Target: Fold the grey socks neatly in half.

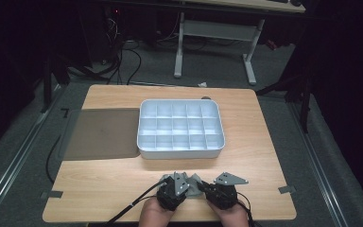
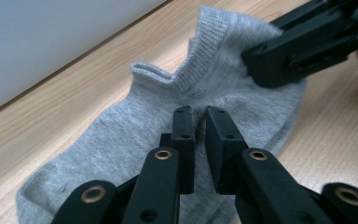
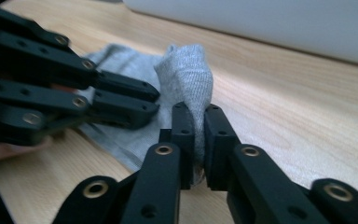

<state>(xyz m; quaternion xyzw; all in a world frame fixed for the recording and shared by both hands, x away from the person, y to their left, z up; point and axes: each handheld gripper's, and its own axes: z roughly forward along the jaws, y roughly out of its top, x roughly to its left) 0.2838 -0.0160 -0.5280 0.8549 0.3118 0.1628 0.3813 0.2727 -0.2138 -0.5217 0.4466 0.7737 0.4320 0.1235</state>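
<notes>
At the near edge of the light wooden table (image 1: pixel 123 182), a grey knitted ankle sock (image 2: pixel 168 126) is lying flat between the two hands. In the left gripper view its long axis is running from the toe at lower left to the ribbed cuff at upper right, with the opening facing the tray. The left tool (image 2: pixel 199 140) is resting over the sock's middle with its jaws nearly together, a narrow gap showing; whether it is pinching fabric I cannot tell. The right tool (image 3: pixel 198 140) is clenching a bunched fold of the sock, which is standing up between its jaws.

Farther back, at mid-table, a white plastic tray divided into small rectangular compartments (image 1: pixel 180 151) is sitting with every visible compartment empty. Just to its left a dark grey flat mat (image 1: pixel 101 135) is lying, overhanging the table's left edge. No readable writing is showing anywhere.
</notes>
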